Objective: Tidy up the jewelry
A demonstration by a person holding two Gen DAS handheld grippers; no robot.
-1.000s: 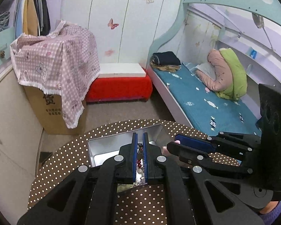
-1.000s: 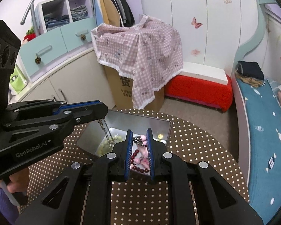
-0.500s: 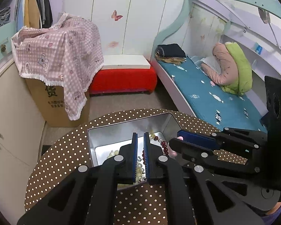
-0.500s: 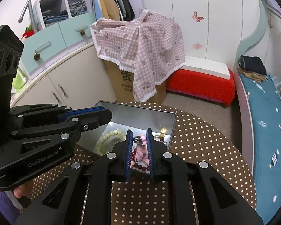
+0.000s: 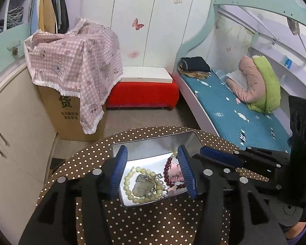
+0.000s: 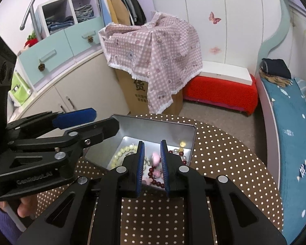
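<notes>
The near rim of the metal tin (image 5: 151, 143) is hidden by the spread, empty left gripper (image 5: 153, 171). Inside, tangled bracelets (image 5: 146, 185) are seen. The right gripper (image 6: 152, 167) is parted, empty.

Silver tin (image 5: 153, 143) — brown white-dotted tablecloth (image 5: 153, 220) — pale-green bead bracelet (image 5: 132, 183), dark-red beads (image 5: 166, 173).

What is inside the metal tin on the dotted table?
Inside the metal tin lie a pale green bead bracelet, a greenish stone pendant, a dark red bead strand and pink charms. The right gripper covers part of the pile.
</notes>
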